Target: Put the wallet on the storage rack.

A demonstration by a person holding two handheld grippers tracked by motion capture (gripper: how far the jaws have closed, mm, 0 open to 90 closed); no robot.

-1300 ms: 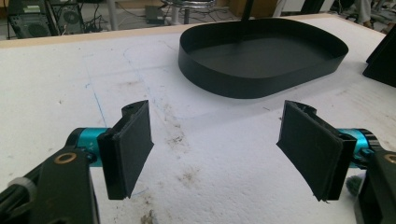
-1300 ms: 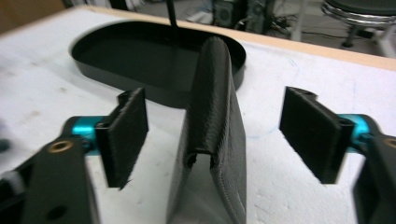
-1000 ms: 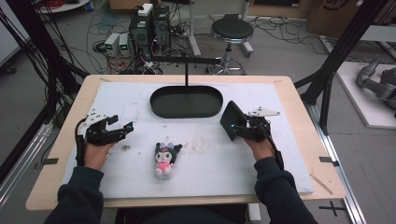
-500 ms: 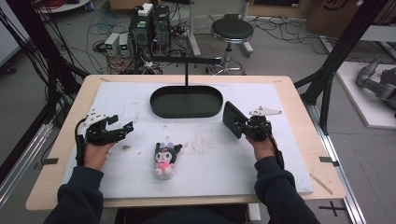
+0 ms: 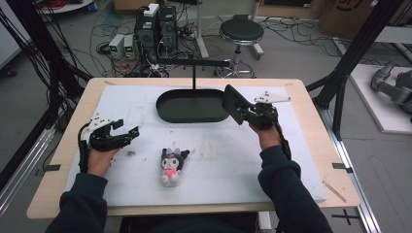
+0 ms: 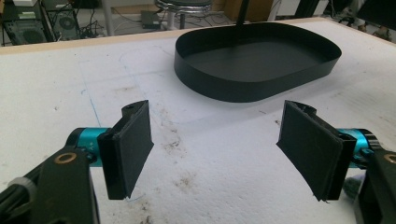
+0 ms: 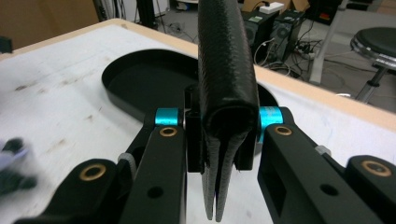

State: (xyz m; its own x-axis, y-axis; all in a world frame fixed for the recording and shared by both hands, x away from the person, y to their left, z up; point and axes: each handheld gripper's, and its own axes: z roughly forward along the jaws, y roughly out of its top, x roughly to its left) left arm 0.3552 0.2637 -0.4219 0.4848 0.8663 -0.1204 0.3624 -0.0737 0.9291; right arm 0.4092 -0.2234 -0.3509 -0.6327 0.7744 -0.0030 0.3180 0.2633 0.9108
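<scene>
Wallet (image 7: 227,70), black, folded, clamped upright in right gripper (image 5: 241,112), jaws just closing on it, raised beside black tray (image 5: 167,109). Left gripper (image 5: 127,135) spread wide, nothing between pads, low over white mat (image 5: 218,160) near plush toy (image 5: 171,166).

plush toy (image 5: 171,165), matt black tray (image 5: 167,108), wooden table (image 5: 311,121)
</scene>
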